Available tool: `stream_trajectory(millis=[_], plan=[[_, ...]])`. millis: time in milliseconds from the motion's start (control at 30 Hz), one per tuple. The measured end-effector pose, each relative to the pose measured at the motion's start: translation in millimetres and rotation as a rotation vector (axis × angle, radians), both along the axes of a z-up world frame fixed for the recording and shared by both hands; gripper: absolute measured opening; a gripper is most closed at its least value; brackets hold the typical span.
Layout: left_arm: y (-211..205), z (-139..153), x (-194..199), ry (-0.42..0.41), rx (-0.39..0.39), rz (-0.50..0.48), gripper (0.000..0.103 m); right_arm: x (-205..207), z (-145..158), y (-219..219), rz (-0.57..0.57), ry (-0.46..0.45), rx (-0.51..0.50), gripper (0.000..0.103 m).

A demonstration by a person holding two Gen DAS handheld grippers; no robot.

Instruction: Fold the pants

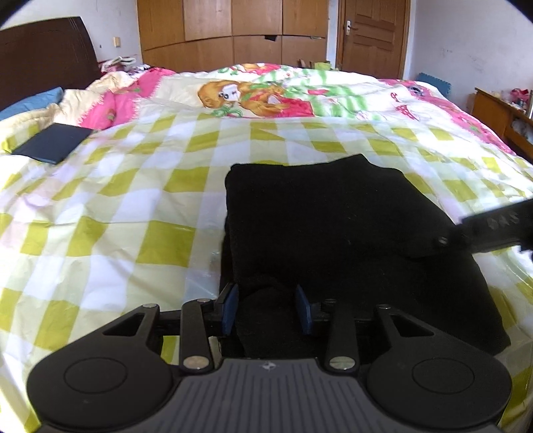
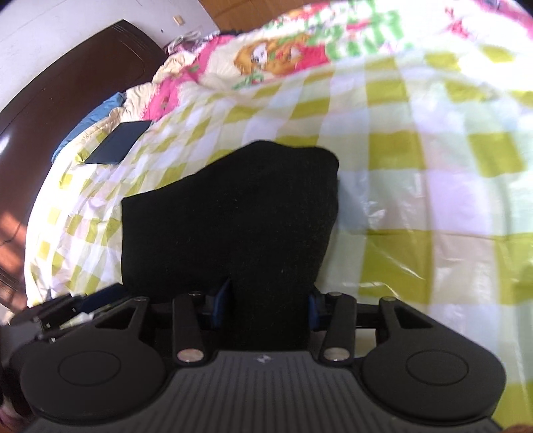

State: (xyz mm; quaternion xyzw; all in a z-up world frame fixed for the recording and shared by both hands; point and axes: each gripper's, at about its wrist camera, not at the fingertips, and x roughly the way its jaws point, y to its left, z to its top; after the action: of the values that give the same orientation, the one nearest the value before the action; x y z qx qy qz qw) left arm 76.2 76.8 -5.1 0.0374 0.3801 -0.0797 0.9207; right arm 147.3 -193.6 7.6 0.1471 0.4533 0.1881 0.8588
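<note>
The black pants lie folded into a thick stack on the green-and-white checked bedcover. My left gripper is at the near left corner of the stack, its blue pads apart with black fabric between them. My right gripper is at the near edge of the pants, its blue pads wide apart around a thick fold of fabric. The right gripper's body shows in the left wrist view at the stack's right side.
A dark blue flat book lies on the bed at far left, near a blue pillow and the dark headboard. A pink cartoon quilt covers the far bed. Wooden wardrobe and door stand behind.
</note>
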Motion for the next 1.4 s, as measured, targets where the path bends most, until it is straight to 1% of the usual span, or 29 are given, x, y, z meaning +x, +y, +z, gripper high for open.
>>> stream_trajectory(millis=[133, 233, 333, 400, 533, 633, 800, 933, 1100, 1200, 1267, 1400], plan=[[-7.3, -0.2, -13.3, -0.026, 0.061, -0.005, 0.049, -30.8, 10.2, -4.7, -0.026, -0.062, -0.057, 0.048], [-13.2, 0.3, -20.6, -0.043, 0.104, -0.009, 0.049, -47.5, 21.4, -12.9, -0.068, -0.107, -0.037, 0.048], [-16.4, 1.9, -24.6, -0.050, 0.126, -0.013, 0.049, -56.9, 27.4, -12.9, -0.054, -0.126, -0.030, 0.048], [-16.2, 4.6, -27.7, -0.054, 0.123, -0.009, 0.049, -62.0, 26.9, -7.5, -0.033, -0.124, -0.033, 0.048], [-16.5, 7.0, -36.7, -0.061, 0.127, -0.010, 0.050, -73.5, 15.0, 5.4, 0.005, -0.094, -0.062, 0.048], [-18.5, 7.0, -43.8, -0.066, 0.138, -0.013, 0.051, -79.1, 10.4, 7.9, 0.010, -0.085, -0.077, 0.049], [-17.8, 7.6, -48.0, -0.063, 0.124, 0.001, 0.051, -83.8, 7.3, 7.1, 0.010, -0.079, -0.082, 0.049], [-19.3, 5.9, -49.7, -0.057, 0.134, 0.001, 0.052, -86.8, 3.6, 6.6, 0.014, -0.070, -0.079, 0.052], [-18.0, 8.2, -56.2, -0.050, 0.120, 0.018, 0.053, -94.0, 5.2, 2.6, 0.007, -0.080, -0.065, 0.052], [-19.6, 9.7, -64.2, -0.053, 0.117, 0.029, 0.053, -100.1, 6.9, 3.7, 0.014, -0.102, -0.075, 0.052], [-21.7, 10.1, -68.8, -0.051, 0.119, 0.034, 0.057, -104.3, 7.5, 4.3, 0.016, -0.114, -0.079, 0.052], [-23.2, 9.4, -75.3, -0.041, 0.107, 0.054, 0.060, -108.4, 8.1, 3.9, 0.016, -0.118, -0.075, 0.052]])
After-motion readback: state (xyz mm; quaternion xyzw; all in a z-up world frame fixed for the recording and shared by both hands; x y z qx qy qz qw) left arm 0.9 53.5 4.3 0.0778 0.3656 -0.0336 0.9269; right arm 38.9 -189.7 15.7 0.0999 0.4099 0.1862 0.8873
